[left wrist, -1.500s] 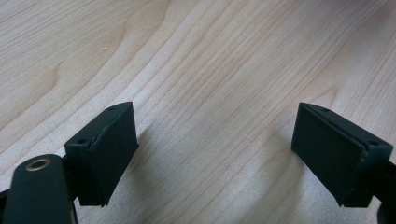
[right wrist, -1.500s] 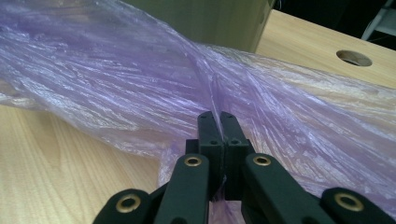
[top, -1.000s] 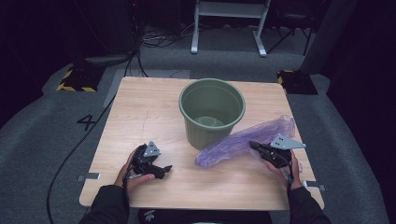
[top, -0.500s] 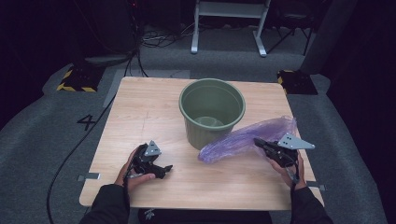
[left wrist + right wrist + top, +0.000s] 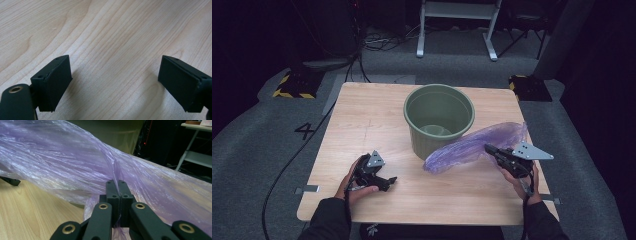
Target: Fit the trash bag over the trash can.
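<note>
Right gripper (image 5: pixel 490 148) lifted slightly, jaws pinching purple bag (image 5: pixel 472 145), left gripper (image 5: pixel 388 182) unmoved

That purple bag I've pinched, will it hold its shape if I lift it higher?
Probably not: the purple bag is thin, crinkled film, so it should sag from the right gripper. It looks very light. Its far end may drag past the green bucket.

Green bucket (image 5: pixel 439 120) on wooden table (image 5: pixel 362 130)
</note>
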Demonstrator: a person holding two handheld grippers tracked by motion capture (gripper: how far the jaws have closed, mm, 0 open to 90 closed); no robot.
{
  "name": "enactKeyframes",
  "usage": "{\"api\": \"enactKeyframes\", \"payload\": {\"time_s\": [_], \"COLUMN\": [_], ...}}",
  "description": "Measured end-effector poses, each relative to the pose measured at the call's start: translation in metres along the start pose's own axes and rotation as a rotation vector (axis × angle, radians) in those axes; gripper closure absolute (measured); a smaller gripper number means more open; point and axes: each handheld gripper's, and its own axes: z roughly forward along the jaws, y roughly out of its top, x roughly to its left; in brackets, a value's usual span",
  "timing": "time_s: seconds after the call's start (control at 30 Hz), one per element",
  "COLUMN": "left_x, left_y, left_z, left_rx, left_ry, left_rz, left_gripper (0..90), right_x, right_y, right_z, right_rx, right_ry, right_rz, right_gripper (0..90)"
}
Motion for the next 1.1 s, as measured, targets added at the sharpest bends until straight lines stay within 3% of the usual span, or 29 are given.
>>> {"api": "enactKeyframes", "payload": {"time_s": [0.53, 1.1], "left_x": [0.0, 0.0], "left_y": [0.0, 0.001], "left_z": [0.0, 0.001], "left_rx": [0.004, 0.004], "left_ry": [0.005, 0.01], "left_rz": [-0.006, -0.012], "left_gripper": [9.8, 8.5], "right_x": [-0.002, -0.006], "right_y": [0.025, 0.039], "right_z": [-0.018, -0.043], "right_rx": [-0.076, -0.142], "right_ry": [-0.017, -0.056], "right_rz": [-0.016, -0.022], "right_gripper": [90.0, 90.0]}}
